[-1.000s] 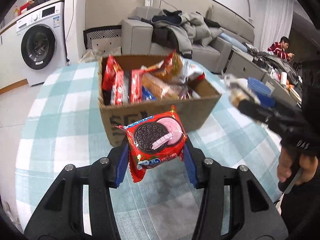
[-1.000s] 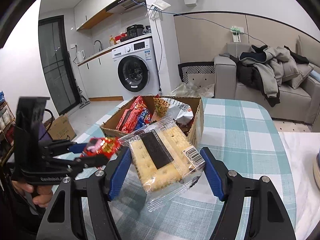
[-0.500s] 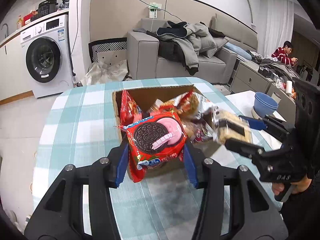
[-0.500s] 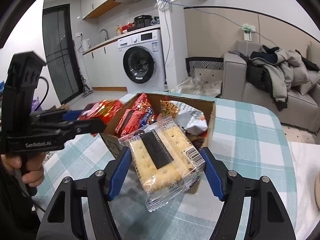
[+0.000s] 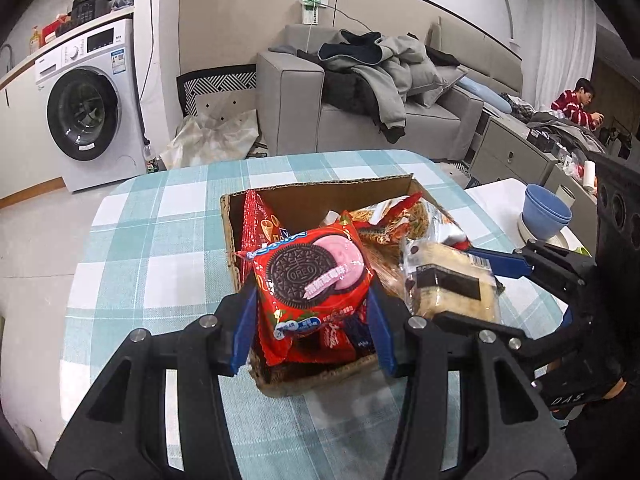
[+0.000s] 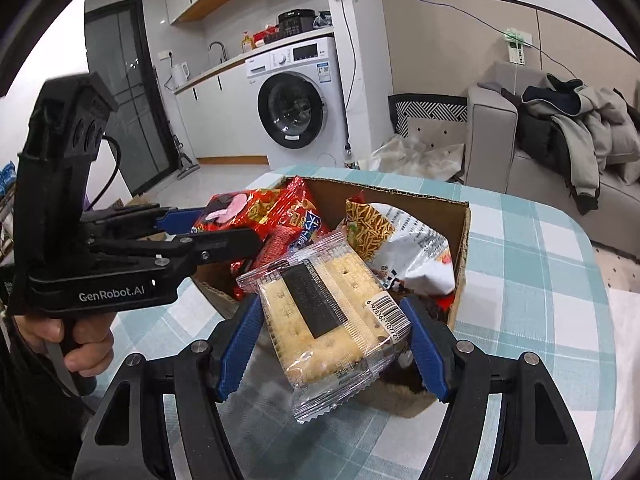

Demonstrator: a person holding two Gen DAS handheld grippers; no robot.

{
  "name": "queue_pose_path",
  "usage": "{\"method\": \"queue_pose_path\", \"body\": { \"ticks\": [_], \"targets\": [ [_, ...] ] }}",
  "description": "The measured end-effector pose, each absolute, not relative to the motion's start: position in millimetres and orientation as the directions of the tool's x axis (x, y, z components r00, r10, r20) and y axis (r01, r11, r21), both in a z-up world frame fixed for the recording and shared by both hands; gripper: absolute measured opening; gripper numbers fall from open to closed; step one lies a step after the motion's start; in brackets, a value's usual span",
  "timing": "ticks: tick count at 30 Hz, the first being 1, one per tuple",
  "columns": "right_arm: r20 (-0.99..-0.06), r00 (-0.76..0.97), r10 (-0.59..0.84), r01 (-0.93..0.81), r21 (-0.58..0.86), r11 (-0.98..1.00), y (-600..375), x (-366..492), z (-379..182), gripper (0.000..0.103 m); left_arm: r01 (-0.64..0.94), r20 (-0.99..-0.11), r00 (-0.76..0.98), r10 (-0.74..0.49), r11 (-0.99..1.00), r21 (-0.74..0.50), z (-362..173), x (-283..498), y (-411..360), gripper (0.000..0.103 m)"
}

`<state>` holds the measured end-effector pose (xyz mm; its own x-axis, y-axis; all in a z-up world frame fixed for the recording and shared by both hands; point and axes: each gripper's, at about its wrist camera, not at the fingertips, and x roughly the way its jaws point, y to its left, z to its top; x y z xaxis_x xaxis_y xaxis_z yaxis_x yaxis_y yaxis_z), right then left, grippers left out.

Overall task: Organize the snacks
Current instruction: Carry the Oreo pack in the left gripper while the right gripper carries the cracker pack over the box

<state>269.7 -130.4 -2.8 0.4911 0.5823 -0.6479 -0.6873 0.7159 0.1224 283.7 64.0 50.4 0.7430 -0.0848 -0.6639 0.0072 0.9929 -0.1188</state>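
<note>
Where fingers (image 5: 243,322) pinch: "OREO" packet (image 5: 314,284).

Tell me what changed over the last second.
Both grippers carried their packets forward over the cardboard box: the left gripper with the Oreo packet, the right gripper with the cracker packet. Both grips, the box and its snacks are unchanged.

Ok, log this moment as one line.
left gripper: holds Oreo pack | right gripper: holds cracker pack | both over snack box
</note>
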Motion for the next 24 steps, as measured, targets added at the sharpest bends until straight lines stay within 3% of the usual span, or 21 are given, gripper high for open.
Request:
{"method": "queue_pose_path", "body": {
  "ticks": [8,24],
  "targets": [
    [-0.663,0.548,0.511,-0.666,0.024,0.746,-123.4,280.9,-8.3,0.071,0.01,-0.677,0.732,-0.083,0.994,-0.111,39.0,303.1,67.6,0.046],
    [-0.647,0.54,0.537,-0.697,0.013,0.717,-108.2,293.5,-22.9,0.071,0.047,-0.671,0.734,-0.099,0.994,-0.096,38.1,326.5,57.6,0.046]
  ]
}}
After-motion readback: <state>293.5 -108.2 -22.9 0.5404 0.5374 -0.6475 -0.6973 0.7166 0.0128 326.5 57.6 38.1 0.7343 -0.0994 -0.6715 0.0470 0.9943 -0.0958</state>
